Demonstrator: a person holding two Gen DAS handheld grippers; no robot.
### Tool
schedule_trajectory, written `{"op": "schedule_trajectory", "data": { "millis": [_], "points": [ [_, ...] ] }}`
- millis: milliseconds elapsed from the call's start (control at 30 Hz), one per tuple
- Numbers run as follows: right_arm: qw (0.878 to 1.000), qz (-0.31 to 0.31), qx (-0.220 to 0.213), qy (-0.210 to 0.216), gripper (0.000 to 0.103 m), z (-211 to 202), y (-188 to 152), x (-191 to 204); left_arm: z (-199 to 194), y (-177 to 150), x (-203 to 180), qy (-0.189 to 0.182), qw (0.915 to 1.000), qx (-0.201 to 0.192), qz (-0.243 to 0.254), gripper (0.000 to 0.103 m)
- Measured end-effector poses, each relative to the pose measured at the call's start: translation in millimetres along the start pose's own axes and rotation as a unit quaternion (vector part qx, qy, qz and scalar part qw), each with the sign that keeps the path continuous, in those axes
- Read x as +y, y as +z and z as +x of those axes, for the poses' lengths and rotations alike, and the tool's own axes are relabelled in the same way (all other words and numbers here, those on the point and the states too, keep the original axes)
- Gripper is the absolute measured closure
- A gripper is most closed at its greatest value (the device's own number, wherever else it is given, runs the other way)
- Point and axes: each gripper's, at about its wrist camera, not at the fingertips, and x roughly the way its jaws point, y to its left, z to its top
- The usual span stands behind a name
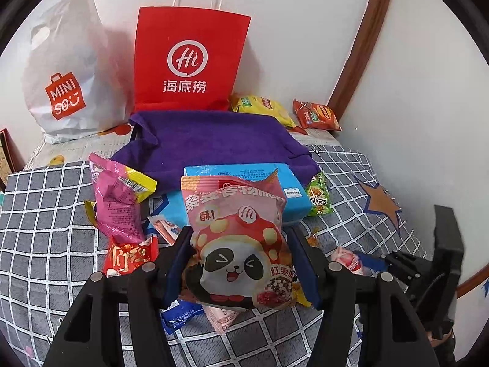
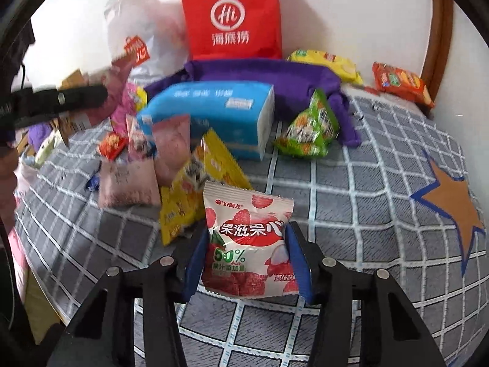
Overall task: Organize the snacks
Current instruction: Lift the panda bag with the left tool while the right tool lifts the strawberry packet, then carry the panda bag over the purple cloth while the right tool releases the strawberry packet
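the left gripper (image 1: 241,257) clasps the pink panda-print snack pouch (image 1: 241,244) upright; the right gripper (image 2: 247,260) seemingly pinches the white-and-red lychee gummy packet (image 2: 247,241), long axis pointing away from it.

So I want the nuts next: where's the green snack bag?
The green snack bag lies centre-right in the right wrist view, between the blue tissue pack and purple cloth.

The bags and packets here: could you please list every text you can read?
"Hi 海底捞": red paper bag.
"MINISO": white plastic bag.
"酥!", "Hi", "红枣": panda packet.
"好丽友", "果滋果心", "50%", "荔枝味": lychee packet.
Blue pack and other snacks: print too small or blurred.
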Motion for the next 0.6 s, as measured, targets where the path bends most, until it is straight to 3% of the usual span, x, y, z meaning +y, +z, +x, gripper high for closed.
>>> {"op": "schedule_trajectory", "data": {
  "millis": [267,600],
  "points": [
    [0.999,-0.006,-0.053,-0.003,0.053,-21,49,15,-5,17,-1,-0.003,0.9999,-0.010,-0.002,0.043],
    [0.997,-0.002,-0.077,-0.016,0.053,-14,115,31,-6,58,4,0.011,0.9996,-0.027,-0.005,0.043]
  ]
}}
